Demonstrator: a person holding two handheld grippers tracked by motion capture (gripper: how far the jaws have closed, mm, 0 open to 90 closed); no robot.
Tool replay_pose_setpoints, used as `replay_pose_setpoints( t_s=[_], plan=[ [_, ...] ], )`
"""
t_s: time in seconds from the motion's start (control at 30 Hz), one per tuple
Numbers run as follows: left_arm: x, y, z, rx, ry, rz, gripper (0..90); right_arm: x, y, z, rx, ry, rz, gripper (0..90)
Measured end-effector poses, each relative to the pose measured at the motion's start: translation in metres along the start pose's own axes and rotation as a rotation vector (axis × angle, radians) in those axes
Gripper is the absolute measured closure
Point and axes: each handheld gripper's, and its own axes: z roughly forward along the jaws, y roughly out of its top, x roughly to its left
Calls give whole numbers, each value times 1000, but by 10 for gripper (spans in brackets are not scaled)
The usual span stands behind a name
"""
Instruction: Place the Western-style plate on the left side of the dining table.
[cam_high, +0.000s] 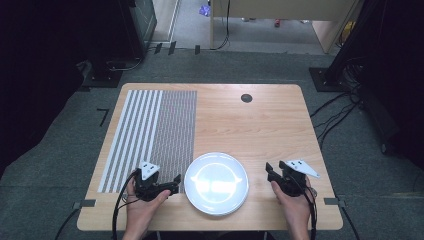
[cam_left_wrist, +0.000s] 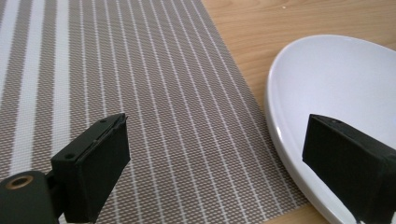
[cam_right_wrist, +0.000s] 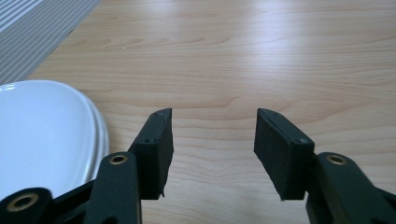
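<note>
Flanking one white plate (cam_high: 216, 183), two claws, left (cam_high: 176, 181) and right (cam_high: 270, 170), gape empty.

Two bare forearms enter from the bottom edge, each hand wrapped around a black two-jaw gripper. The left gripper (cam_high: 176, 181) lies low, its jaws pointing toward the right and spread wide with nothing between them. The right gripper (cam_high: 270, 170) points up and to the left, its jaws partly apart and empty. Cables trail back from both.
</note>
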Motion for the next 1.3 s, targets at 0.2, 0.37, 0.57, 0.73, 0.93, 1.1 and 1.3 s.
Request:
replay_pose_setpoints(
  t_s=[0.2, 0.37, 0.57, 0.73, 0.93, 1.1, 1.3],
  plan=[
    [-6, -2, 4, 17, -19, -3, 87, 15, -1, 5, 50, 87, -8, 544],
    [-17, -4, 5, 19, -39, -11, 140, 28, -3, 7, 56, 131, 9, 596],
    [-31, -7, 8, 27, -41, 23, 278, 40, -4, 7, 0, 142, 23, 639],
    [-35, -8, 9, 22, -72, 24, 388, 46, -6, 11, 12, 195, 56, 686],
    [-31, -10, 13, 33, -118, -31, 487, 53, -10, 13, 28, 232, 59, 760],
    [-37, -13, 17, 54, -133, -16, 541, 51, -13, 15, 38, 233, 66, 797],
    [-38, -14, 18, 73, -119, 4, 609, 50, -17, 20, 69, 222, 89, 821]
  ],
)
